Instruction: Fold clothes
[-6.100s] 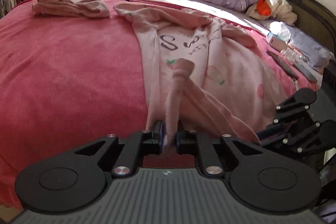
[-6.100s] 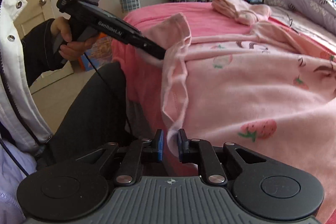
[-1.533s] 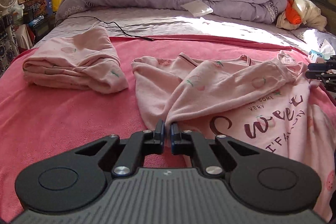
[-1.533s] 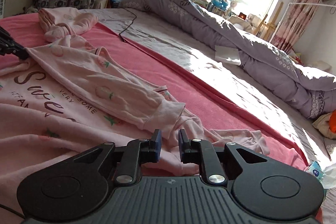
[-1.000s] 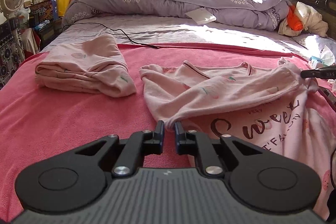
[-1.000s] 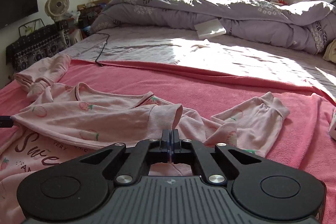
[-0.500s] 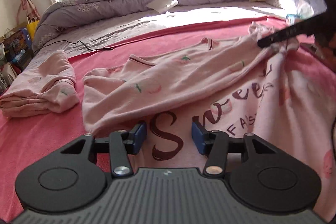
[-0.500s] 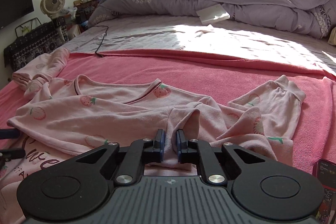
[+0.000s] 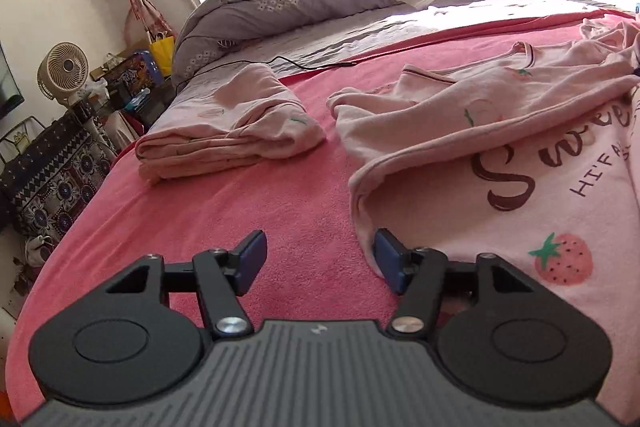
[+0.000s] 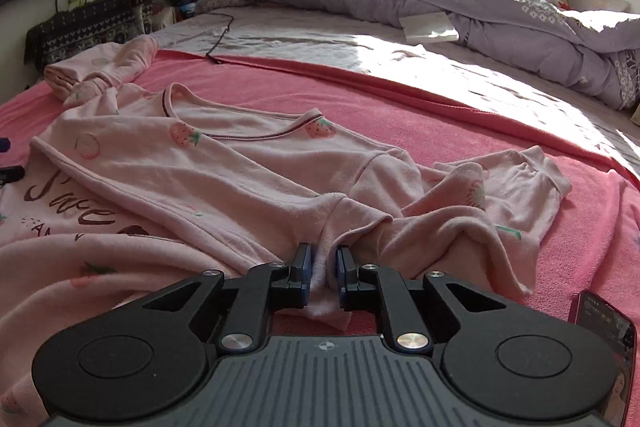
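Left wrist view: the left gripper point(image 9: 316, 259) has just been opening and stands wide over the pink bedspread point(image 9: 224, 211), the pyjama top point(image 9: 500, 163) edge just beside its right pad.

Right wrist view: the right gripper point(image 10: 321, 269) has been easing apart, sleeve cloth point(image 10: 352, 219) between its pads, seemingly barely pinched. Let go fully before withdrawing, so the fold lies flat.

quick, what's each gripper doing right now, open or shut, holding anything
Left gripper: open, jaws just widened, nothing between them.
Right gripper: jaws just easing open, sleeve cuff of the pink top between them.

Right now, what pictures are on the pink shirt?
Red strawberries with green leaves on the pink shirt, clearest in the right wrist view.
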A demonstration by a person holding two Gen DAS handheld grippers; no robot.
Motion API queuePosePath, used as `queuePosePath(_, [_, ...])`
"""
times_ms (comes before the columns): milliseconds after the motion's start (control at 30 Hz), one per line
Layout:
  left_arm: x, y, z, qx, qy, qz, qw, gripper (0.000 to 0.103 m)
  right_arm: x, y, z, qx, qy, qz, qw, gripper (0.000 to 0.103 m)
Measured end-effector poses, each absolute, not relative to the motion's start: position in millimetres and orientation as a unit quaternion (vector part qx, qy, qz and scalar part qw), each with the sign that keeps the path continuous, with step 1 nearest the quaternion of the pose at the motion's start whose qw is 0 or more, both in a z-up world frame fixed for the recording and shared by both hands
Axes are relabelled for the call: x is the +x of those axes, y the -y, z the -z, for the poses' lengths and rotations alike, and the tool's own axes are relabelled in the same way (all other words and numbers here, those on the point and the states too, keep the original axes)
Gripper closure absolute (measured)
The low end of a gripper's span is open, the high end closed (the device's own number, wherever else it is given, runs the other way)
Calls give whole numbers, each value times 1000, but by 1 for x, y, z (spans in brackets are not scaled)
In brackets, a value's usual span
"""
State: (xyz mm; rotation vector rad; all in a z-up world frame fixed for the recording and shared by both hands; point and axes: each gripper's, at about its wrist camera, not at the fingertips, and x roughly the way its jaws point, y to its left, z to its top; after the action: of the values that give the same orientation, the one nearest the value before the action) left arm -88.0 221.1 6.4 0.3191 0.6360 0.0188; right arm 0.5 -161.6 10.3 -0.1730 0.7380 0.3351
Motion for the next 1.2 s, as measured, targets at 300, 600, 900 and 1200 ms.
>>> queuePosePath(300, [-69,-191,-8,195,-253,7,947,36,17,87,-103,-140,-255,-224,930,62])
queuePosePath(600, [-68,-223,17,98,-260,24,960,35,83,-143,-40,-207,-310,-384,844,69])
queuePosePath(900, [-74,-234,17,47,-262,41,963,35,111,-135,-24,-134,-318,-282,895,94])
queuePosePath(1200, [-70,-244,12,13,-261,9,965,32,123,-100,-40,-81,-313,-245,914,84])
